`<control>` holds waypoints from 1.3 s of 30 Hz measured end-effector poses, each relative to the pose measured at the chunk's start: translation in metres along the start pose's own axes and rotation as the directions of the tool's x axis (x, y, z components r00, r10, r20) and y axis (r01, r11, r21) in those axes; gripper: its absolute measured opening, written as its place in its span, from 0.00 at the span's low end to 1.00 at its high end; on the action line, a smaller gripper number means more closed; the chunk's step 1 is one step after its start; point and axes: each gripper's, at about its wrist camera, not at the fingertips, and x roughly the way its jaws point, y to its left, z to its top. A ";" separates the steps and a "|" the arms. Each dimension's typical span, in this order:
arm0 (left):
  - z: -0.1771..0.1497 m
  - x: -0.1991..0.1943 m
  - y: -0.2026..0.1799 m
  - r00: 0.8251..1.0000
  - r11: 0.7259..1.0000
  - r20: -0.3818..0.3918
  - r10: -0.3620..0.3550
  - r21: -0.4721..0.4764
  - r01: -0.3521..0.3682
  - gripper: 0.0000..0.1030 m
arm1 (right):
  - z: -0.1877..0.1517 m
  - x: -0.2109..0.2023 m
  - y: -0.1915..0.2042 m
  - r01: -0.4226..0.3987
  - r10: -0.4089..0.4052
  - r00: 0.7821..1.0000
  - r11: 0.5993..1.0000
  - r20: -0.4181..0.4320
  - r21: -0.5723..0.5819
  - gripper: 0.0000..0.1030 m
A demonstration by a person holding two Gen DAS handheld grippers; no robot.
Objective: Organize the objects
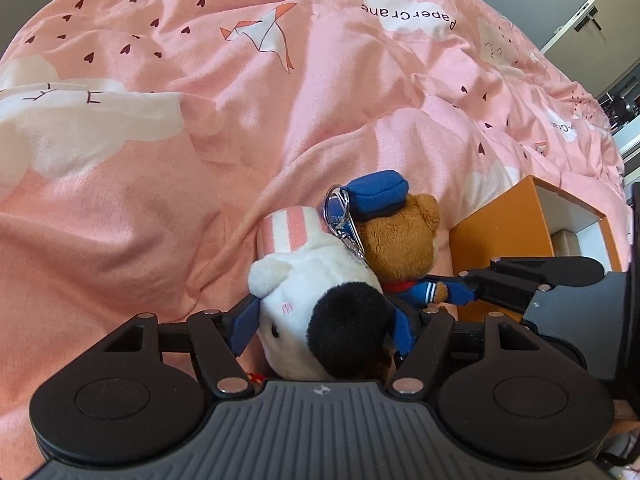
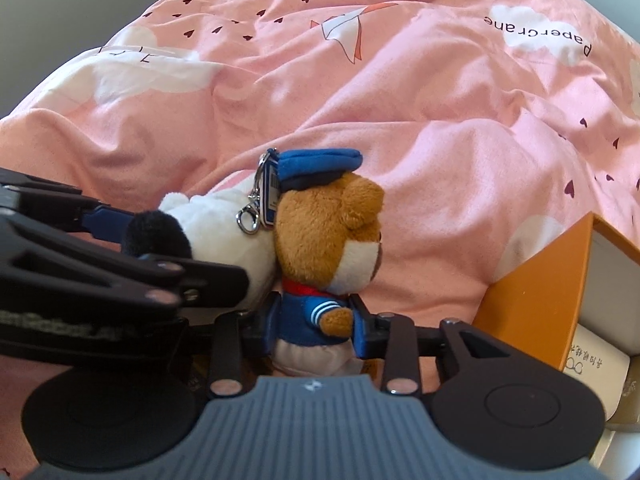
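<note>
My left gripper [image 1: 324,322] is shut on a white plush toy [image 1: 304,292] with black ears and a pink-striped hat. My right gripper [image 2: 316,330] is shut on a brown sailor bear [image 2: 328,240] with a blue cap, blue jacket and a metal key ring. The two toys are held side by side and touch, above a pink bedspread [image 1: 200,140]. The bear [image 1: 400,236] and the right gripper's fingers [image 1: 464,292] show right of the white toy in the left wrist view. The white toy [image 2: 224,224] and the left gripper show at the left in the right wrist view.
An open orange box [image 1: 504,232] with white inner walls stands on the bed to the right; in the right wrist view the orange box [image 2: 536,292] holds white packages. The crumpled pink bedspread [image 2: 440,120] fills the rest. A cabinet [image 1: 592,20] shows far right.
</note>
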 end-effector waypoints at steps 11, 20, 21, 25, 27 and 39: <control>-0.015 -0.023 0.010 0.991 0.995 0.117 -0.072 -0.054 0.079 0.65 | -0.012 -0.026 -0.003 -0.016 0.010 0.995 0.998 0.101 0.061 0.32; -0.024 -0.109 -0.014 0.928 0.982 0.330 -0.174 -0.007 0.187 0.65 | -0.020 -0.123 -0.008 -0.062 0.031 0.953 0.994 0.302 0.094 0.32; -0.025 -0.118 -0.020 0.917 0.980 0.352 -0.188 0.012 0.197 0.65 | -0.024 -0.136 -0.011 -0.059 0.022 0.947 0.993 0.320 0.105 0.32; -0.028 -0.146 -0.054 0.872 0.965 0.414 -0.263 0.106 0.241 0.65 | -0.044 -0.183 -0.032 -0.067 0.000 0.924 0.985 0.381 0.161 0.32; -0.029 -0.151 -0.075 0.851 0.946 0.414 -0.323 0.161 0.281 0.65 | -0.056 -0.203 -0.045 -0.075 -0.013 0.917 0.976 0.398 0.204 0.32; -0.038 -0.052 -0.176 0.916 0.894 0.168 -0.363 0.340 0.292 0.65 | -0.133 -0.195 -0.126 -0.022 -0.070 0.979 0.901 0.194 0.433 0.32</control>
